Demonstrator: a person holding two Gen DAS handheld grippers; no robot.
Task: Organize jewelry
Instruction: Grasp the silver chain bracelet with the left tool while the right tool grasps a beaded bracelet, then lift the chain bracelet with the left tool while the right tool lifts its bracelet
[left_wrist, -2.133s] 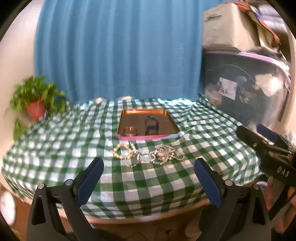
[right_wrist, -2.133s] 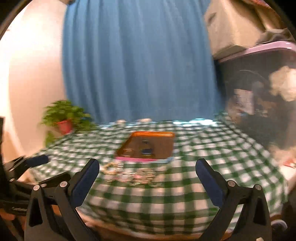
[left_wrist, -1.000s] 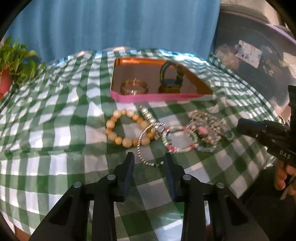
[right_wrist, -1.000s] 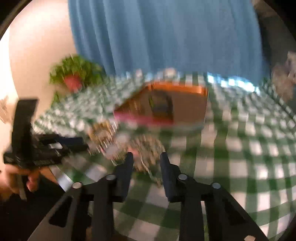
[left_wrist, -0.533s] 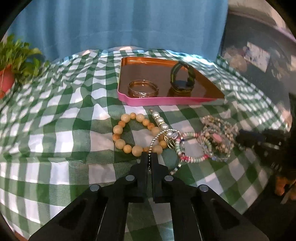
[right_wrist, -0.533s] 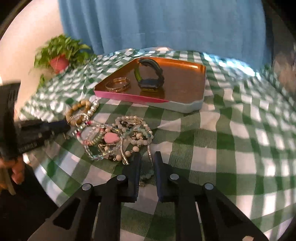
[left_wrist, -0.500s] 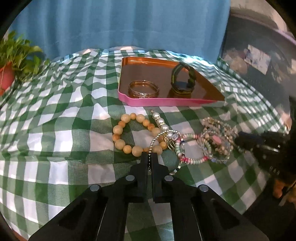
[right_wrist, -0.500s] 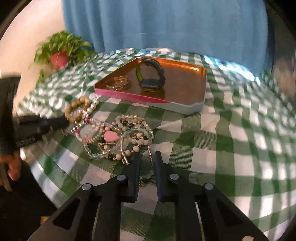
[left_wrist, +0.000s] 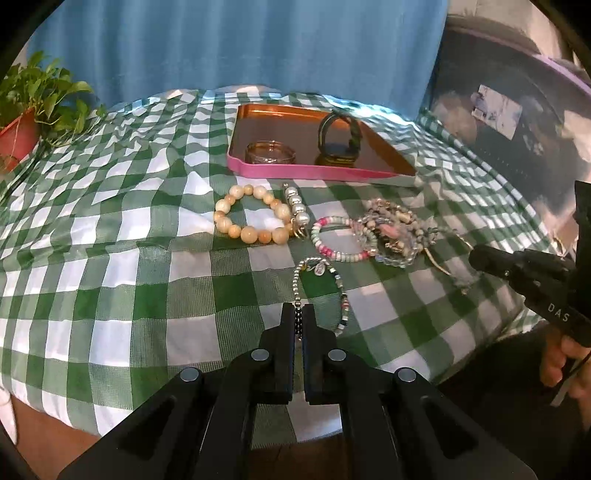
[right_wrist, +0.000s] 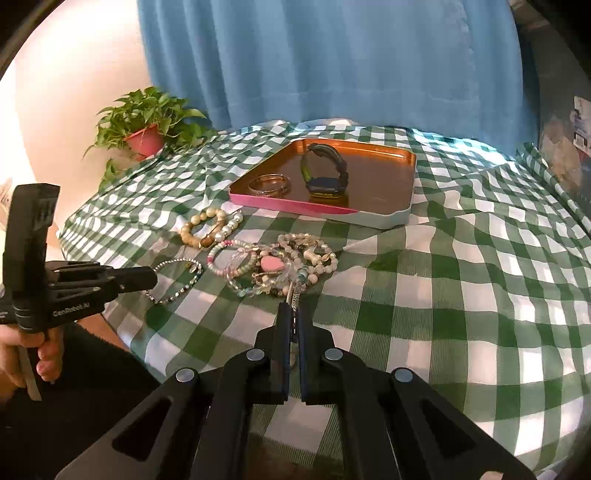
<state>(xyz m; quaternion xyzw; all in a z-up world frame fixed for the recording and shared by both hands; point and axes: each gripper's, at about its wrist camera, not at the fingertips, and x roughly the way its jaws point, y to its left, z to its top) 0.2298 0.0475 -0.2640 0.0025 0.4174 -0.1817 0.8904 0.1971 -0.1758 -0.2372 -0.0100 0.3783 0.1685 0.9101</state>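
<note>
Left wrist view shows the silver bead bracelet (left_wrist: 320, 291) lying on the checked tablecloth (left_wrist: 110, 229), a little apart from the other pieces, and the left gripper (left_wrist: 298, 317) has its two fingers pressed together on the near part of this loop. It is a thin, light and limp chain of small beads, so I judge it will hang down and swing when lifted; a hold across the strand, as now, seems good, because the beads keep it from sliding out

Right wrist view shows the right gripper (right_wrist: 293, 314) with its fingers also pressed together, pinching a thin metal strand (right_wrist: 294, 293) that comes out of the tangled heap of bracelets (right_wrist: 284, 269). Which piece this strand belongs to I cannot tell, it may be a chain or a clasp. The heap is loose and knotted, so a pull here could drag several pieces together, and thin links may be fragile

Beside the heap lie the pink and white bead bracelet (left_wrist: 338, 240) and the big beige bead bracelet (left_wrist: 253, 218), heavier and easy to hold on one bead. Behind them stands the copper tray (right_wrist: 388, 218) with a bangle (right_wrist: 268, 183) and a watch (right_wrist: 327, 173) already inside
</note>
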